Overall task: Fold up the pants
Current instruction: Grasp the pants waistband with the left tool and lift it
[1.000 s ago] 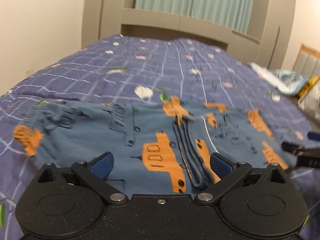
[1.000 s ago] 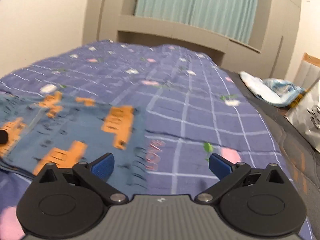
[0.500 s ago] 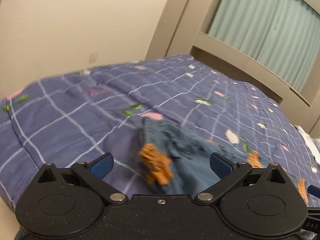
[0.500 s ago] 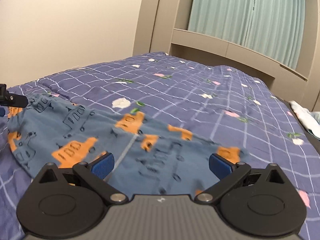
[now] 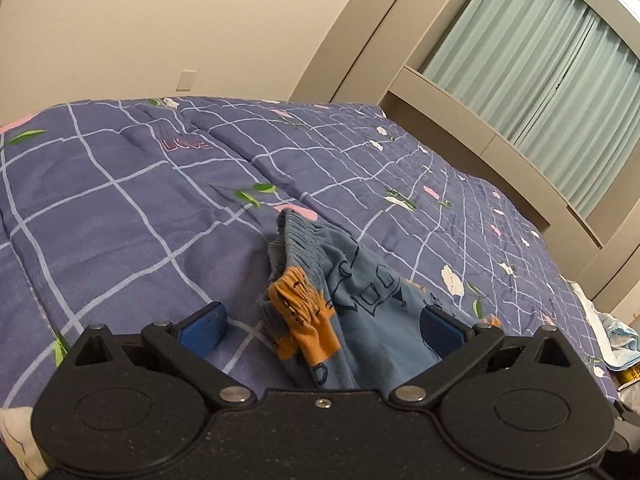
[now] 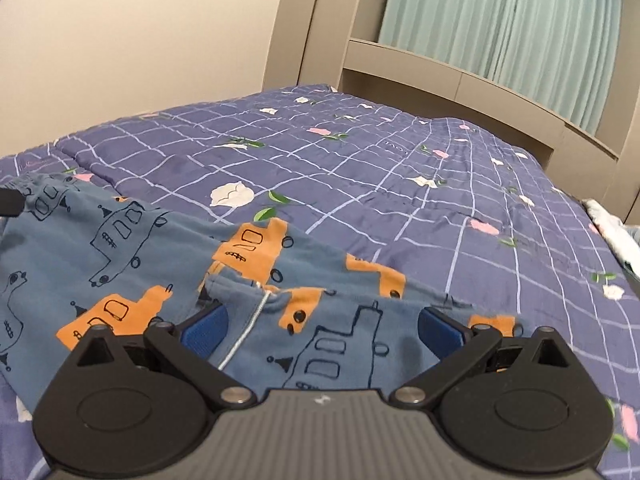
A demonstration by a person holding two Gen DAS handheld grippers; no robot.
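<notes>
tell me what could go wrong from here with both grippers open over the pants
The left gripper sits open around the bunched waistband end of the pants; closing there may pinch only some layers, skewing the fold. The right gripper hovers open over a curled hem; a low grasp might also catch the quilt.

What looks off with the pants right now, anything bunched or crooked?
Yes. In the left wrist view the waistband end of the pants is scrunched into a raised lump on the quilt, between the open fingers of the left hand-held gripper. Elsewhere they lie fairly flat.
</notes>
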